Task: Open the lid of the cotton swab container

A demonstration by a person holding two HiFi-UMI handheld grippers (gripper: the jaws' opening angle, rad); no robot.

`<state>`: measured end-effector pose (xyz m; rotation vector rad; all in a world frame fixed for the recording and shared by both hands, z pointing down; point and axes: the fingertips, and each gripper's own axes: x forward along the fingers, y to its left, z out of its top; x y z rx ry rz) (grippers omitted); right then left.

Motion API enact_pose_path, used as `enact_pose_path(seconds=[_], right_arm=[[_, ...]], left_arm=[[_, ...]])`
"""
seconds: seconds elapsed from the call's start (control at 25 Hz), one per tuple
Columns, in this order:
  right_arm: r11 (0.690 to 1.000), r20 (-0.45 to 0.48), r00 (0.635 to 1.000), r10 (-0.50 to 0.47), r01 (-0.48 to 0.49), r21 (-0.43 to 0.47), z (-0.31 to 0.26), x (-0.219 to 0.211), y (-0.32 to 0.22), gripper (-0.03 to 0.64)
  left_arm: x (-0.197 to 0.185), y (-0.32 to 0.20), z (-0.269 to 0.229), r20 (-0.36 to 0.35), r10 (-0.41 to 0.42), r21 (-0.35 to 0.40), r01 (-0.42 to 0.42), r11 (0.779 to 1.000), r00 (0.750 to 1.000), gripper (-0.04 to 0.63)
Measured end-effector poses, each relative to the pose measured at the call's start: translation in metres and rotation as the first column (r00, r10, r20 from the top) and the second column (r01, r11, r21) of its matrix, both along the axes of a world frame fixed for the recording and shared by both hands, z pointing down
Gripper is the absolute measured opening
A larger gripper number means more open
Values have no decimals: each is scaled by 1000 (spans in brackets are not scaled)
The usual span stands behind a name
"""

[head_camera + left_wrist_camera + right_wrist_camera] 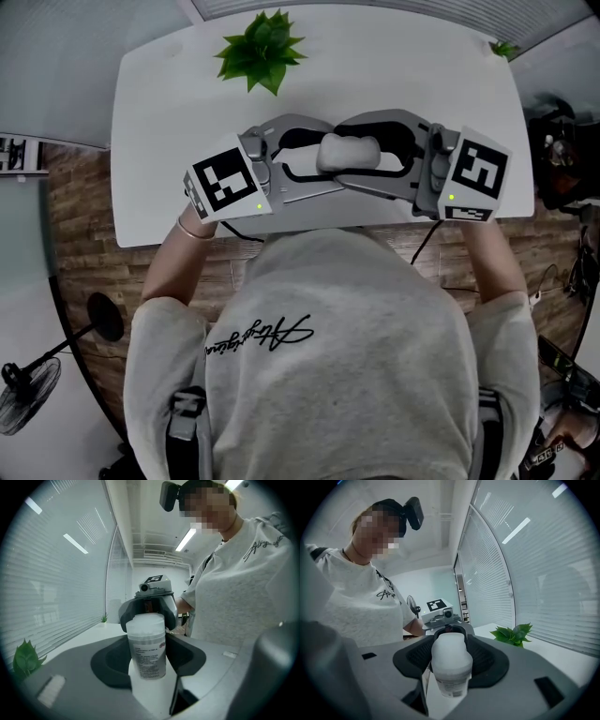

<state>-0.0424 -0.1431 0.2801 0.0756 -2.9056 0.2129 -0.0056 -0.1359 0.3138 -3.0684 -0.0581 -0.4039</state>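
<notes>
The cotton swab container (349, 152), a white plastic tub with a printed label, lies level in the air between my two grippers, above the white table (169, 112). My left gripper (305, 159) is shut on its left end and my right gripper (389, 155) on its right end. In the left gripper view the labelled container (147, 648) stands between the dark pads, and its translucent far end sits in the other gripper's jaws. The right gripper view shows the container (451, 665) pressed between the dark pads, pointing at the left gripper. I cannot see a seam between lid and body.
A small green potted plant (262, 47) stands at the table's far edge, also seen low in both gripper views as the plant (513, 634). The person's torso is close behind the table's near edge. A fan stands on the wooden floor (84, 253) at the left.
</notes>
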Motion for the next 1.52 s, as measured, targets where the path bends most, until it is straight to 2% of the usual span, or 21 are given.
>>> enact_pose_path(seconds=[0.52,0.56,0.64,0.72,0.8,0.88,1.08,1.28,1.52], right_arm=[[993,3,1000,20,-20,-113,-2,-13,-9,224],[989,17,1000,25,-22,-148,-3,-14,-10,224],[958,80,995,54,-29,-285,-9,-12,-15,221],[932,148,985,86,-26,-363,-15,-11,-20,224],[937,173,980,99,-34,-347,-20,-12,-22,224],[946,163,981,104,-47,-322,-21,-15,-22,225],[945,153,983,103,-49,-323,-14,-22,-19,227],[952,172,979,113,-58,-299,-14,-22,-19,232],[976,122,985,124,-100,-191,-9,-30,-19,244]], left_arm=[[-13,-4,-5,-31,34,-28,-35,999,999,209],[-15,-4,-4,-17,39,-7,-39,999,999,209],[-16,-4,-3,6,43,56,-44,998,999,199],[-16,-3,-9,-34,47,8,-47,999,998,199],[-19,-3,-13,-50,57,-41,-59,997,997,198],[-22,-5,-12,-24,49,-20,-50,999,998,199],[-29,-3,-3,37,47,10,-47,999,998,199],[-29,-2,-3,22,39,-6,-38,999,999,199],[-37,-5,1,26,22,-25,-22,999,999,198]])
